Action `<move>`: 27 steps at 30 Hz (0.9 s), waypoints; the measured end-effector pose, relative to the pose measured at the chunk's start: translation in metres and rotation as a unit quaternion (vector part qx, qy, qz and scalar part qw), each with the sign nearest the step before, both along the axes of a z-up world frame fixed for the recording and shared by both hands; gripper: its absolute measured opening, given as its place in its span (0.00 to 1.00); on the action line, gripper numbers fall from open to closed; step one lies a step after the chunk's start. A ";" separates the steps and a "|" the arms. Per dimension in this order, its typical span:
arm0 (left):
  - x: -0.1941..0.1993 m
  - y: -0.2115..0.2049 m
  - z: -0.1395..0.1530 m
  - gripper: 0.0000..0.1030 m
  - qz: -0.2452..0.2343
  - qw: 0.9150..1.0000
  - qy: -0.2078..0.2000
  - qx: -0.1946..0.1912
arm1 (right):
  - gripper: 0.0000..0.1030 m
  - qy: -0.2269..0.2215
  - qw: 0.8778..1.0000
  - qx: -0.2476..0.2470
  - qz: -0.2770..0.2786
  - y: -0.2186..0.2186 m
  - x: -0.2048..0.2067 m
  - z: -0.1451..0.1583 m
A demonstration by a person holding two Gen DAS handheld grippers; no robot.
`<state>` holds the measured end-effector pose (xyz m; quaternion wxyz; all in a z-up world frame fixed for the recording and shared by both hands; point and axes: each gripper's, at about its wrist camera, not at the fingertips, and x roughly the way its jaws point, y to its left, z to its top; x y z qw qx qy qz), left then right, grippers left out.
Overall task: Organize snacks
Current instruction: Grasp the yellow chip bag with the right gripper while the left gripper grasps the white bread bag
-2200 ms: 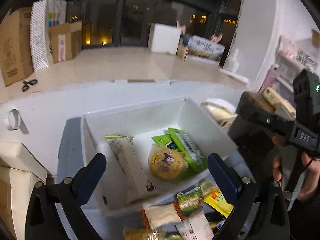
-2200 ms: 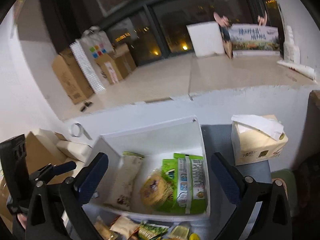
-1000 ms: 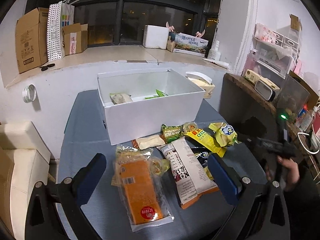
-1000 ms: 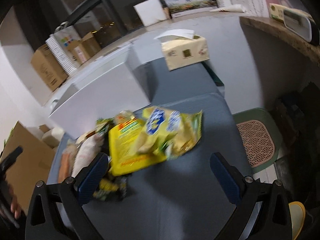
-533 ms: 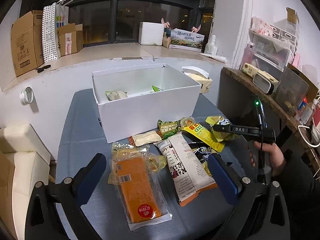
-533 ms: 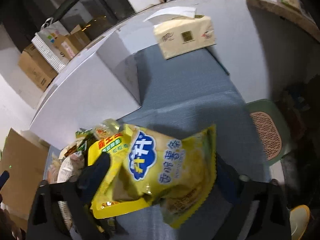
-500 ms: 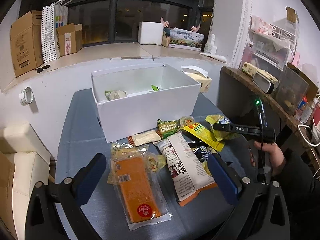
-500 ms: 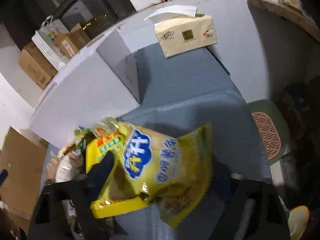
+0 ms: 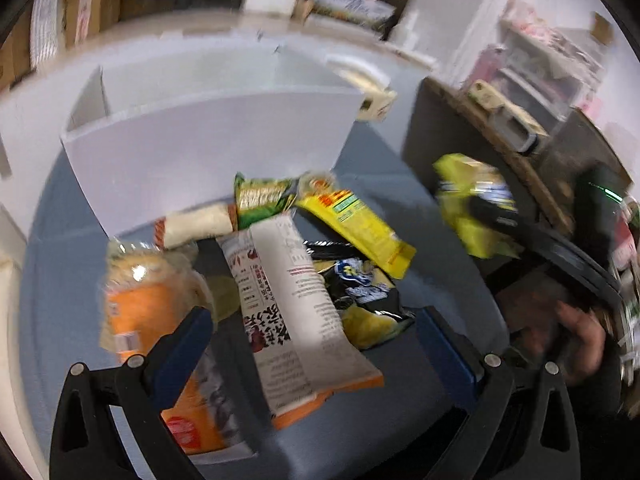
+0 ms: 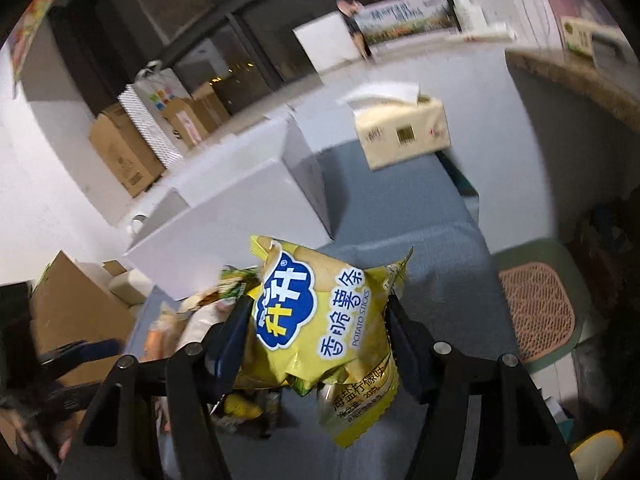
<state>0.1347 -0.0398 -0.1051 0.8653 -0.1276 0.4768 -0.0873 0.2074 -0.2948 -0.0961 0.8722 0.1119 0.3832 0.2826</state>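
- Currently right gripper (image 10: 316,336) is closing on the yellow potato-stick bag (image 10: 320,320), lifted at frame centre.
- Left gripper (image 9: 312,344) is spread, empty, above the snack pile (image 9: 296,280).
- Risk: puffy bag slips before reaching the white box (image 10: 240,200).

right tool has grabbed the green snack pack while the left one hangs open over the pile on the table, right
Not quite: the right tool is closing on the yellow potato sticks bag, not a green pack, as the right wrist view shows. The left tool does hang open over the pile.
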 end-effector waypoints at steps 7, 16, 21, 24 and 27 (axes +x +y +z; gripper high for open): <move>0.019 -0.001 -0.027 0.99 0.030 0.998 0.057 -0.021 | 0.67 -0.027 1.000 0.005 -0.001 -0.011 -0.024 0.020; 0.032 0.002 -0.054 0.53 0.030 0.995 0.088 -0.029 | 0.67 -0.024 1.000 0.010 0.008 -0.008 -0.027 0.016; 0.018 0.004 -0.036 0.46 0.021 0.997 0.063 -0.040 | 0.67 -0.024 1.000 0.006 0.013 -0.003 -0.029 0.015; 0.003 0.003 -0.021 0.45 0.008 0.998 0.038 -0.043 | 0.67 -0.028 0.999 0.008 0.016 -0.002 -0.031 0.018; -0.011 0.004 0.001 0.45 -0.002 0.999 0.000 -0.032 | 0.67 -0.034 0.999 0.010 0.019 0.000 -0.034 0.024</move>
